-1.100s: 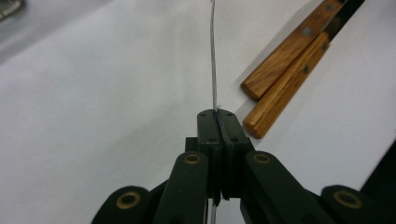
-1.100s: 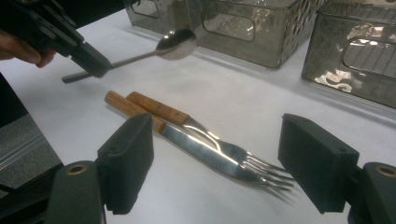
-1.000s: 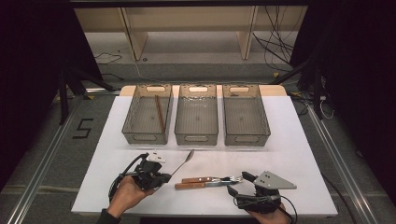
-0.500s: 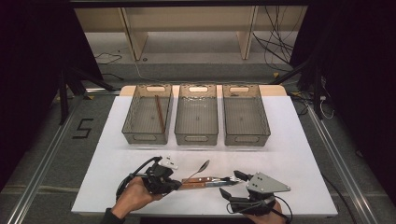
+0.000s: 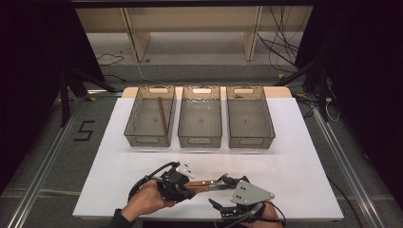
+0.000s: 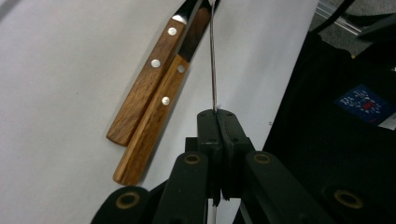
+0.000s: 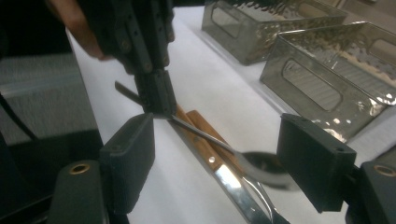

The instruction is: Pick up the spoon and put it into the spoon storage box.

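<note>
Here, three bins (image 5: 200, 121), two wooden-handled knives (image 6: 149, 88), one spoon (image 7: 261, 163)

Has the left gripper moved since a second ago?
Yes. The left gripper, shut on the spoon, has shifted right along the table's near edge, toward the middle bin's column.

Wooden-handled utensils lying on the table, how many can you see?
2: one wooden-handled utensil and a second lie side by side, touching, on the white table just left of the left claw.

Spoon (image 7: 219, 144) in left hand-held gripper (image 7: 156, 100), above wooden-handled cutlery (image 7: 205, 149).
</note>
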Demonstrator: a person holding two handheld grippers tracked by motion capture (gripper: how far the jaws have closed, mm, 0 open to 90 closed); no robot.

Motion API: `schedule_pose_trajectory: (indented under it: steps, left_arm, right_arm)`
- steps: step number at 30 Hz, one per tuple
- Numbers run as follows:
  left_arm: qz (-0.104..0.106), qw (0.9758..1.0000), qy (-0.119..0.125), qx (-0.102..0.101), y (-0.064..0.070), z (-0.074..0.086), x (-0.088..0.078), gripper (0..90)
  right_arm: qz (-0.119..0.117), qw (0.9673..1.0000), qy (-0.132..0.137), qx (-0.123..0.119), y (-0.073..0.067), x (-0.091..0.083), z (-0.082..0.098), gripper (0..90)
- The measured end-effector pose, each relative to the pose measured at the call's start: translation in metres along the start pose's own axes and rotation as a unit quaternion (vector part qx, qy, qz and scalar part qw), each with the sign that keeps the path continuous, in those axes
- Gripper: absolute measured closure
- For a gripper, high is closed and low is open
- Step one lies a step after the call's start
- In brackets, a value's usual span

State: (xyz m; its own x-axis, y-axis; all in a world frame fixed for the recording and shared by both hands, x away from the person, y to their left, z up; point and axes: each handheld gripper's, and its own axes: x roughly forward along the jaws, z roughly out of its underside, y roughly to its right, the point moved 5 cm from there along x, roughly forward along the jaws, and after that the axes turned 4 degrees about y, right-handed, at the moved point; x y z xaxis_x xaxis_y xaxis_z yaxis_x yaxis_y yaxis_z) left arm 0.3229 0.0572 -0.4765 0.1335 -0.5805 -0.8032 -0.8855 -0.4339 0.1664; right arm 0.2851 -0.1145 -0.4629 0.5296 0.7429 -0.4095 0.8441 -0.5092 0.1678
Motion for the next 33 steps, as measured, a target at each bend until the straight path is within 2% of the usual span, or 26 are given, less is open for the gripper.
schedule_pose_trajectory:
  steps: [5, 8, 14, 18, 22, 23, 29, 31, 33]
  left_arm:
    - [0.007, 0.9997, -0.013, 0.021, 0.005, -0.004, 0.000, 88.9]
    - [0.012, 0.9993, -0.019, 0.031, 0.008, -0.006, 0.000, 88.9]
    - [0.011, 0.9987, -0.026, 0.042, 0.012, -0.009, -0.003, 88.8]
    - [0.013, 0.9981, -0.032, 0.051, 0.015, -0.010, -0.003, 88.6]
    - [0.017, 0.9975, -0.040, 0.055, 0.017, -0.009, -0.002, 88.6]
    - [0.018, 0.9970, -0.045, 0.061, 0.017, -0.009, -0.002, 88.6]
    - [0.025, 0.9965, -0.050, 0.061, 0.021, -0.008, -0.001, 88.9]
    - [0.025, 0.9962, -0.052, 0.065, 0.021, -0.008, -0.001, 89.1]
    - [0.026, 0.9964, -0.051, 0.063, 0.022, -0.008, -0.001, 89.1]
  right_arm:
    - [-0.015, 0.9978, -0.028, -0.058, -0.006, 0.010, -0.001, 31.6]
    - [-0.019, 0.9957, -0.044, -0.080, -0.008, 0.014, -0.001, 33.8]
    - [-0.009, 0.9893, -0.068, -0.129, -0.010, 0.019, 0.003, 40.0]
    - [0.000, 0.9819, -0.085, -0.170, -0.014, 0.022, 0.007, 44.7]
    - [-0.007, 0.9775, -0.094, -0.188, -0.016, 0.024, 0.011, 50.1]
    - [-0.007, 0.9752, -0.100, -0.197, -0.015, 0.024, 0.011, 51.3]
    - [-0.011, 0.9683, -0.111, -0.224, -0.015, 0.025, 0.014, 58.6]
    - [-0.012, 0.9688, -0.110, -0.222, -0.015, 0.026, 0.015, 61.3]
    - [-0.017, 0.9669, -0.113, -0.228, -0.015, 0.026, 0.016, 63.5]
